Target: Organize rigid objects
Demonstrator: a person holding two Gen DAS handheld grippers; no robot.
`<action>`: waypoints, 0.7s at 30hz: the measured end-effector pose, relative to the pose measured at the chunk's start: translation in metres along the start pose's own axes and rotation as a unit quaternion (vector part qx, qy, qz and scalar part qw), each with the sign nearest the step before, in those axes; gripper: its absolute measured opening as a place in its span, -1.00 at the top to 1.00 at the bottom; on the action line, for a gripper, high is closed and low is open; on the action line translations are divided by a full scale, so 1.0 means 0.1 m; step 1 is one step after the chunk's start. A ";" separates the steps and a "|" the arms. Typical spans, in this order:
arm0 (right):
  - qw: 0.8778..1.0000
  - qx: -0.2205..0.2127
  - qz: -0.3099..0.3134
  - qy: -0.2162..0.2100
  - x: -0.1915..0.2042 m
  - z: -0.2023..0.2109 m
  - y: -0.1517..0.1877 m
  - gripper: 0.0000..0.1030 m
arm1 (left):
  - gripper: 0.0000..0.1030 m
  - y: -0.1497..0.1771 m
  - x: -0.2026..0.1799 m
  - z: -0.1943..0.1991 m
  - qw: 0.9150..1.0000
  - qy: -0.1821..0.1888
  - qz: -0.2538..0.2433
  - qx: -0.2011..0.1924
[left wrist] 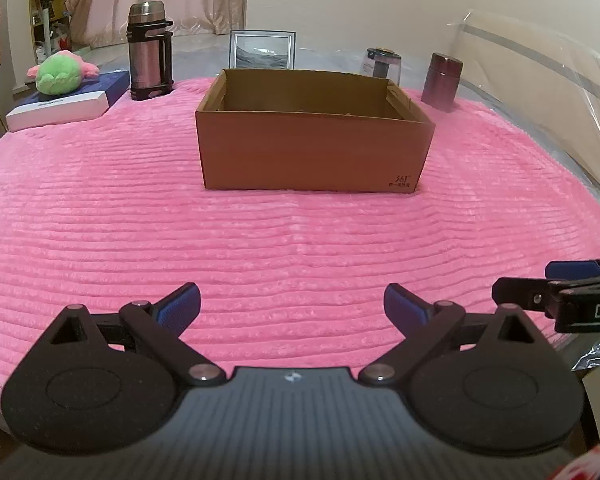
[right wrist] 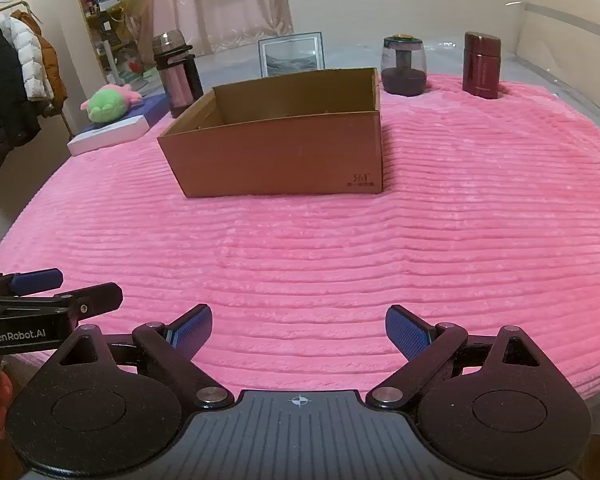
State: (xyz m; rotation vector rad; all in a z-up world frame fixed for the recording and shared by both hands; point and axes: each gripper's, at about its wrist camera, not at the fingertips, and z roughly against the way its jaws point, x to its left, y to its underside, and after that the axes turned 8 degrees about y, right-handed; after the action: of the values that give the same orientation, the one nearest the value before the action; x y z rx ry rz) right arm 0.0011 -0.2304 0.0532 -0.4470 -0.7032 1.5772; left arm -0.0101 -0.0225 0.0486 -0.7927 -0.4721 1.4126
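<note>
An open cardboard box [left wrist: 312,148] [right wrist: 276,152] stands on the pink ribbed blanket [left wrist: 260,248] [right wrist: 420,240]. Behind it stand a steel thermos with a black handle [left wrist: 148,52] [right wrist: 177,74], a framed picture [left wrist: 262,50] [right wrist: 292,54], a glass jar with a dark lid [left wrist: 382,60] [right wrist: 403,66] and a dark red flask [left wrist: 442,82] [right wrist: 482,65]. My left gripper [left wrist: 292,306] hovers open over the near blanket, nothing between its fingers. My right gripper [right wrist: 299,332] is open and empty beside it. Each gripper shows at the edge of the other's view.
At the back left a green and pink plush toy [left wrist: 60,74] [right wrist: 110,102] lies on a flat blue and white box [left wrist: 66,102] [right wrist: 112,132]. Clear plastic sheeting [left wrist: 540,80] covers the bed at right. Coats [right wrist: 8,88] hang at far left.
</note>
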 end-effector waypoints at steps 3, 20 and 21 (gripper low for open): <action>1.000 0.001 0.000 0.000 -0.01 0.00 0.00 -0.76 | -0.88 0.00 0.00 -0.01 1.000 0.000 -0.001 0.001; 1.000 0.002 -0.001 0.003 -0.02 0.00 0.02 -0.76 | -0.88 0.02 -0.03 -0.04 1.000 0.004 -0.004 0.004; 1.000 0.002 0.000 0.003 -0.02 -0.01 0.03 -0.76 | -0.88 0.02 -0.03 -0.04 1.000 0.004 -0.005 0.004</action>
State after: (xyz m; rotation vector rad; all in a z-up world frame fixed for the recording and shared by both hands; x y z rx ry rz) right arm -0.0002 -0.2327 0.0508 -0.4484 -0.6945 1.5758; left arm -0.0089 -0.0260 0.0446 -0.7887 -0.4635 1.4016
